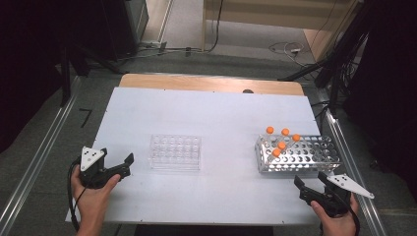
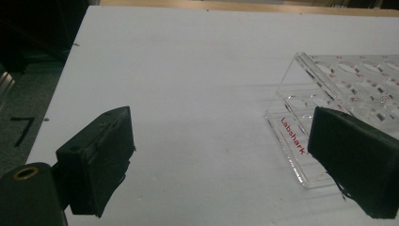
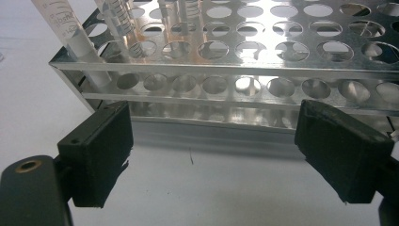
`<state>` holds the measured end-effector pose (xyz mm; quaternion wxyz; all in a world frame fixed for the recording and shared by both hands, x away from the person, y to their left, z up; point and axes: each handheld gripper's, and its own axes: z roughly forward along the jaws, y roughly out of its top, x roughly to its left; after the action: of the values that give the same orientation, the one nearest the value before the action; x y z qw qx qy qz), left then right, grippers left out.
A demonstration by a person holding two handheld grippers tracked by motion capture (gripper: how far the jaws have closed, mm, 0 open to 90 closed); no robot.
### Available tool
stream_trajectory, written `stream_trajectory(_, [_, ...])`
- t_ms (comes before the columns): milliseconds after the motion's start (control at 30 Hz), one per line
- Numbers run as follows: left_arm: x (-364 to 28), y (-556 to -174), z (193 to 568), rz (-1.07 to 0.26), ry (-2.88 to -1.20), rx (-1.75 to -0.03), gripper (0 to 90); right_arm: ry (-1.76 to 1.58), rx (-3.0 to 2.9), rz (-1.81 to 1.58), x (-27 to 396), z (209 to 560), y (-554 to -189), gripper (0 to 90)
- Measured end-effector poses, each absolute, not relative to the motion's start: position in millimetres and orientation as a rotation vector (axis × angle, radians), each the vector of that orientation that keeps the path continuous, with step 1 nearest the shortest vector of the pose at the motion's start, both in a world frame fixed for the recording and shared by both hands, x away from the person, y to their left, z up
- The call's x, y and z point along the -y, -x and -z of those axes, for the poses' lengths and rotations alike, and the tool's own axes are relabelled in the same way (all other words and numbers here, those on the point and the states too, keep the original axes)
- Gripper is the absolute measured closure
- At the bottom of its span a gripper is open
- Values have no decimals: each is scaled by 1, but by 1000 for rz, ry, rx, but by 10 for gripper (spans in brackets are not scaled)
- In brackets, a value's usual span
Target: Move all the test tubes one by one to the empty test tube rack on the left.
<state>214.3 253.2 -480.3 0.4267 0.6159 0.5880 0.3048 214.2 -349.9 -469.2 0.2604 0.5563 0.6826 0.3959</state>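
A clear plastic tube rack (image 1: 175, 152) stands empty on the white table (image 1: 221, 113), left of centre. At the right, a perforated metal rack (image 1: 298, 153) holds several orange-capped tubes (image 1: 281, 140) at its left end. My left gripper (image 1: 117, 155) rests open near the table's left front, a short way left of the clear rack. In the left gripper view the left gripper (image 2: 226, 160) has nothing between its jaws and the clear rack (image 2: 339, 89) lies ahead to the right. My right gripper (image 1: 310, 179) is open just in front of the metal rack (image 3: 263, 61), with tubes (image 3: 70, 33) at upper left.
The wooden table edge (image 1: 211, 82) runs along the back. Metal rails (image 1: 34, 162) flank the table on both sides. Cables lie on the floor (image 1: 290, 49) behind. The white table between the two racks is bare.
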Motion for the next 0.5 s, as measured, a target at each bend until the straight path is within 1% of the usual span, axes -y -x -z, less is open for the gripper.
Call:
stream_trajectory(200, [-254,-216,483,-737,-1549,-1466,86,-1503,-1848,-1083,348,469,-215,114])
stream_trajectory(500, [-252,-216,484,-734,-1565,-1455,86,-1493,-1845,-1087,346,467,-216,116])
